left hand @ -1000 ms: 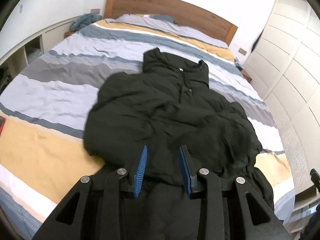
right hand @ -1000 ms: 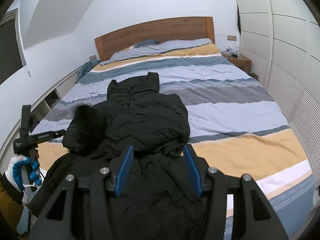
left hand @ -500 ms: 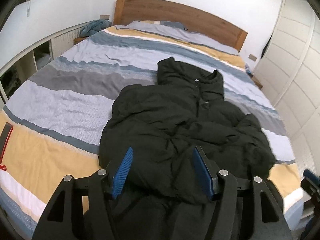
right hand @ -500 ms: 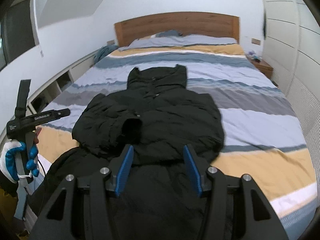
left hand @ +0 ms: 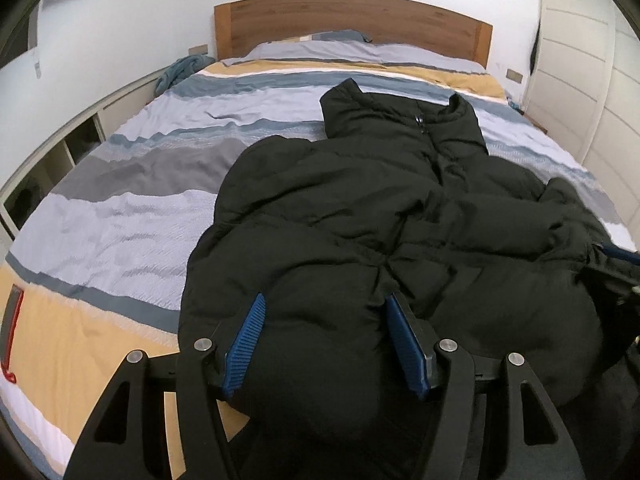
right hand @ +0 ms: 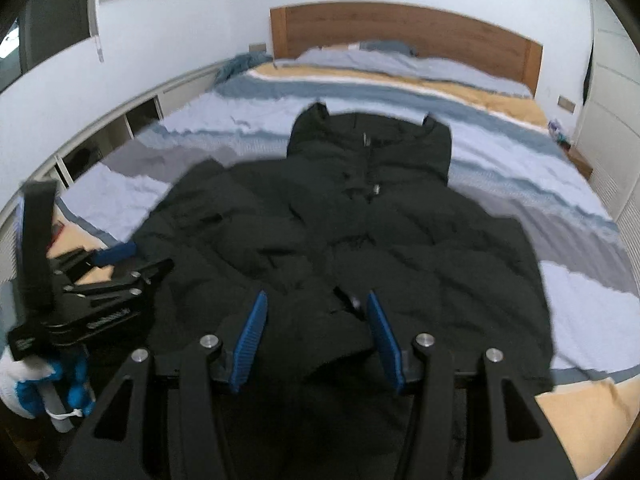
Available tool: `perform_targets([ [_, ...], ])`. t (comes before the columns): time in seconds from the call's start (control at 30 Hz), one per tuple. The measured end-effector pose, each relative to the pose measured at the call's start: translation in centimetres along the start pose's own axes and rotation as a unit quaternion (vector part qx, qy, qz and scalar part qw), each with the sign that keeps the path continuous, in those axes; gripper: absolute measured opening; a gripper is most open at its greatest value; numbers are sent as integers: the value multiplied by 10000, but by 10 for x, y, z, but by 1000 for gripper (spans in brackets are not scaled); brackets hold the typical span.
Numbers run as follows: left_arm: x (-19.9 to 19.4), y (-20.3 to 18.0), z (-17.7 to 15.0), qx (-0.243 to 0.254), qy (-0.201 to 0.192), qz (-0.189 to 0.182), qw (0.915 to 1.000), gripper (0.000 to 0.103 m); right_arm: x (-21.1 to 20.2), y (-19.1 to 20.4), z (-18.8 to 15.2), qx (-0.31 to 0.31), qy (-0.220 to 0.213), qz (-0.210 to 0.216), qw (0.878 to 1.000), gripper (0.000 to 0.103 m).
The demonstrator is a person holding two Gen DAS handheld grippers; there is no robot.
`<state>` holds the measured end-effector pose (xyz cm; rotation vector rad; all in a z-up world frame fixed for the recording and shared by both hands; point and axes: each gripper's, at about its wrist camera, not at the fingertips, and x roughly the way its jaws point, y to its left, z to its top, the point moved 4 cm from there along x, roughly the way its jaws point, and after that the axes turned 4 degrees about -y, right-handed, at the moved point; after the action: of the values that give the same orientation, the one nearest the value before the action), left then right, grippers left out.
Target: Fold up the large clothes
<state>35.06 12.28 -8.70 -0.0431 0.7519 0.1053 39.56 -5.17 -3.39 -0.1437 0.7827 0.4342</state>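
Left side first: shelf cubbies (left hand: 80,148) run along the wall, then bare striped bedding (left hand: 120,216) with plenty of open room left of the garment. A red-edged dark object (left hand: 10,320) lies at the bed's near-left edge, can't tell what it is.

Left gripper (left hand: 322,338) hovers low over the jacket's near hem, jaws spread wide, nothing between the blue pads, just jacket fabric below. In the right wrist view the same tool (right hand: 108,276) shows at the jacket's left side, held by a gloved hand (right hand: 24,376).

Black puffer jacket (left hand: 360,220) lies front-up mid-bed, collar (left hand: 400,116) toward the wooden headboard (left hand: 352,16), zip closed as far as visible. Both sleeves look folded in across the chest, bunched and lumpy. Lower part appears to hang over the foot of the bed; hem is hidden.

Progress, my read: about 1 of 2 stages done. Sleeves in; body not yet folded up toward the collar.

Right gripper (right hand: 316,338) also has jaws apart and empty, over the jacket's near middle. View is blurred.

Right side: less bedding showing beyond the jacket, then the wardrobe doors (left hand: 580,80) close by. Room for folding is mainly forward and leftward.
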Motion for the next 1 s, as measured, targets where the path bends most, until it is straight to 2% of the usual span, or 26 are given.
perform_targets([
  [0.13,6,-2,-7,81,-8,-31,10000,64,17,-13,-20,219,153,65,9996,51],
  [0.27,6,-2,-12,106,16,-28,9999,65,17,-20,-31,254,175,121,9995,56],
  [0.5,-6,-6,-16,193,88,14,9998,65,3,-21,-43,118,232,58,9996,58],
  [0.63,-18,-8,-14,203,34,41,9998,65,-14,-19,-46,-67,259,-137,9995,58],
  [0.83,-30,-15,-11,201,-111,50,9997,65,-40,-21,-40,-94,62,-217,9997,58],
  [0.93,-30,-21,-11,241,-122,9,9996,69,-46,-19,-35,-87,-58,-204,9997,59],
  [1.0,-21,-25,-15,319,25,30,9995,75,-40,-18,-36,-105,17,-207,9997,59],
])
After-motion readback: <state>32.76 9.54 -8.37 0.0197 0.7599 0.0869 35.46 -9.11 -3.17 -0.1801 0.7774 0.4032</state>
